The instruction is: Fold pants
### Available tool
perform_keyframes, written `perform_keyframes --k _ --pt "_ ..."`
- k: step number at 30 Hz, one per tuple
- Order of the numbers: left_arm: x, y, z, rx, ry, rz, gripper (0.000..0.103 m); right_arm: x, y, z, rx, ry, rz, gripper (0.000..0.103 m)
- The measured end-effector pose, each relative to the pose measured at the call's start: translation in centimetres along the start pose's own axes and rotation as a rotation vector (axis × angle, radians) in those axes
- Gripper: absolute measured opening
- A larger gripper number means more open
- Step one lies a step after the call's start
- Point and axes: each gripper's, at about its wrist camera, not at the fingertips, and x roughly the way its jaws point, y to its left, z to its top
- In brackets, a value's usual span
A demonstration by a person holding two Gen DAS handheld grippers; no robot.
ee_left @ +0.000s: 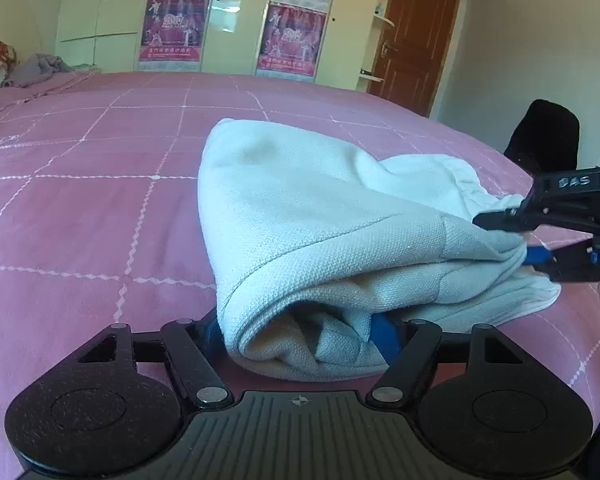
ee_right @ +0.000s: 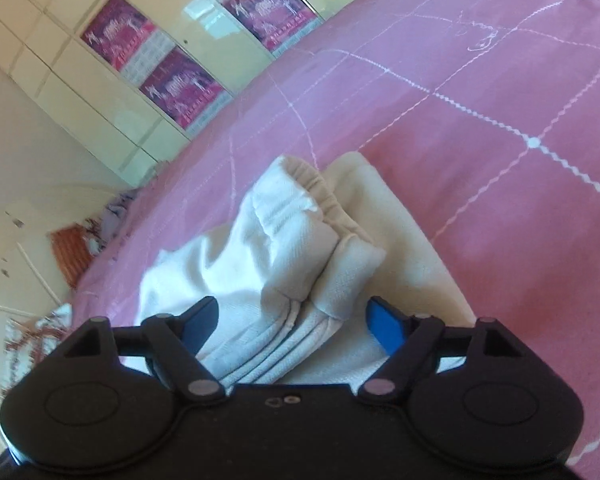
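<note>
Pants [ee_left: 320,216], cream knit, bunched on pink quilt [ee_left: 100,200]; both grippers' jaws clamp folded edges.

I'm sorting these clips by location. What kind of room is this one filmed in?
Most likely a home bedroom: white pants lie on a bed with a pink checked bedspread, a cream wardrobe with posters lines the far wall, beside a brown wooden door.

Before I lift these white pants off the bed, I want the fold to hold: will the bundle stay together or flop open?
The white pants look soft and floppy; layers sag between both grippers, so unsupported parts probably droop. The thick woven cloth likely grips the blue fingers rather than slipping.
</note>
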Motion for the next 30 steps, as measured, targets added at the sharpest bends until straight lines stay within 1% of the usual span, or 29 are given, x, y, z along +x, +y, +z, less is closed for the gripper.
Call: perform_keyframes --k 1,2,3,4,6,7,8,9,10,11,12,13,15,16,18,19,22,25,26,28,30 --pt "0.0 0.0 -0.2 -0.008 -0.008 0.003 0.073 0.6 1.2 0.1 -0.048 0.022 -0.042 0.032" --pt "0.0 0.1 -0.3 -0.019 -0.016 0.005 0.073 0.7 2.4 0.4 -0.075 0.027 -0.040 0.031" --pt "0.0 0.1 -0.4 -0.025 -0.025 0.009 0.073 0.2 3.6 0.8 -0.090 0.001 0.001 0.030" --pt "0.0 0.0 -0.5 -0.024 -0.032 0.012 0.073 -0.8 5.1 1.4 -0.112 -0.034 0.071 0.029" --pt "0.2 -0.1 -0.6 -0.023 -0.035 0.014 0.073 -3.2 7.9 2.4 -0.146 -0.107 0.171 0.029" --pt "0.3 -0.1 -0.7 -0.026 -0.036 0.013 0.073 -4.5 8.8 3.0 -0.151 -0.152 0.213 0.029" --pt "0.4 -0.1 -0.8 -0.028 -0.037 0.012 0.073 -5.7 9.1 3.2 -0.149 -0.193 0.235 0.029" --pt "0.5 -0.1 -0.8 -0.031 -0.039 0.011 0.073 -6.7 8.9 3.4 -0.139 -0.228 0.235 0.029" --pt "0.5 -0.1 -0.8 -0.035 -0.041 0.011 0.073 -7.4 8.0 3.6 -0.120 -0.254 0.203 0.029" --pt "0.6 0.0 -0.9 -0.049 -0.046 0.012 0.073 -7.5 6.6 3.5 -0.090 -0.257 0.152 0.029" --pt "0.6 0.2 -1.0 -0.075 -0.052 0.010 0.073 -7.1 4.9 3.1 -0.066 -0.238 0.097 0.029" --pt "0.6 0.5 -1.0 -0.100 -0.056 0.007 0.073 -6.1 3.3 2.6 -0.050 -0.186 0.041 0.029" --pt "0.5 0.8 -1.2 -0.116 -0.069 0.009 0.073 -3.3 0.5 1.2 -0.024 -0.051 -0.064 0.029" --pt "0.4 0.8 -1.3 -0.120 -0.073 0.012 0.073 -2.3 -0.7 0.3 -0.010 -0.019 -0.092 0.029" --pt "0.2 0.8 -1.4 -0.126 -0.094 0.023 0.073 -2.4 -2.1 -0.8 0.039 -0.038 -0.045 0.030" --pt "0.1 1.0 -1.5 -0.128 -0.099 0.029 0.073 -2.5 -2.3 -0.8 0.052 -0.042 -0.038 0.030" --pt "0.5 1.1 -1.7 -0.127 -0.086 0.033 0.073 -2.7 -1.7 -0.8 0.024 -0.045 -0.043 0.030" --pt "0.5 1.0 -2.0 -0.134 -0.086 0.046 0.073 -3.6 -2.2 -1.1 0.045 -0.054 -0.008 0.028" --pt "0.4 0.9 -2.0 -0.138 -0.090 0.047 0.073 -3.8 -2.5 -1.4 0.043 -0.056 -0.013 0.027" --pt "0.3 1.1 -2.2 -0.152 -0.096 0.044 0.073 -3.4 -3.6 -1.9 0.070 -0.045 -0.007 0.027" --pt "0.1 1.3 -2.1 -0.168 -0.108 0.044 0.073 -3.0 -4.1 -1.7 0.113 -0.045 0.013 0.027"
